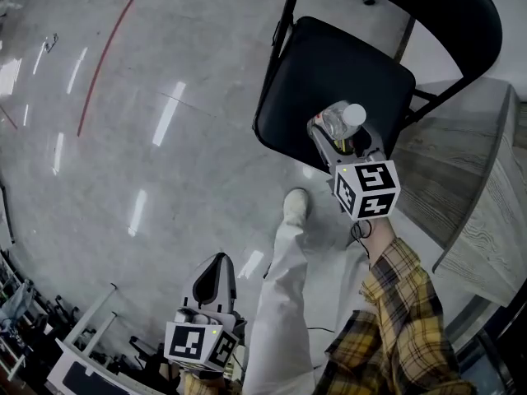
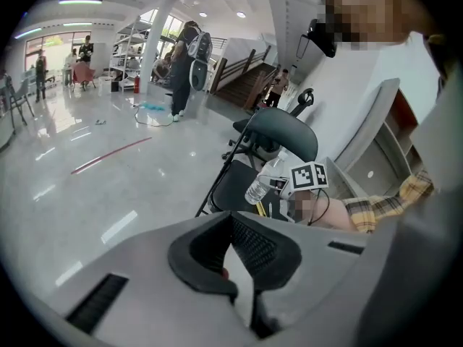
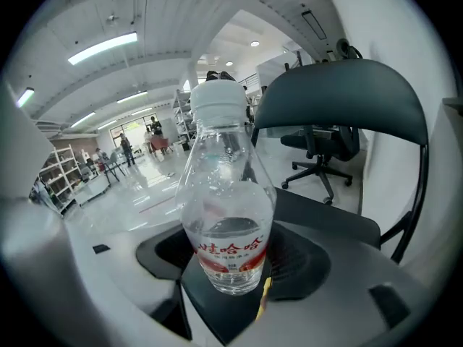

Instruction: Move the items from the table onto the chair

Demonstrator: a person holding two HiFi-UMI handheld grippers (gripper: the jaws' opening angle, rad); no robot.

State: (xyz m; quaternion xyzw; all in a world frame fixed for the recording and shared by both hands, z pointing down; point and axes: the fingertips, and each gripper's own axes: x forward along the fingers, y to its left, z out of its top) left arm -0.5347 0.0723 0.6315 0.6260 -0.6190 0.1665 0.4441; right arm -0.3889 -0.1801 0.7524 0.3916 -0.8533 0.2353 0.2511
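The right claw [image 1: 344, 135] is clamped on a clear bottle [image 1: 339, 120] with a white cap and a red label, gripping it low on the body so that the cap points away from the claw. In the right gripper view the bottle [image 3: 226, 215] stands between the dark pads [image 3: 304, 255], with a little water in its lower part and the chair's back [image 3: 340, 96] rising behind it on the right. From the head view the bottle is over the near right part of the black seat [image 1: 321, 64]; whether it touches the seat cannot be told. The left gripper view shows it tilted above the seat, cap up and to the left. A wood-grain worktop [image 1: 486, 188] lies just right of the chair. The left claw [image 1: 216, 278] hangs low and near, well apart from the chair, over the glossy grey floor [image 1: 123, 155] beside the person's white trouser leg [image 1: 280, 303]; its jaws are together with nothing between them, as the left gripper view [image 2: 235, 255] shows. A plaid sleeve [image 1: 403, 303] leads to the right claw's marker cube [image 1: 368, 189]. A red line [image 1: 107, 60] crosses the floor at far left.
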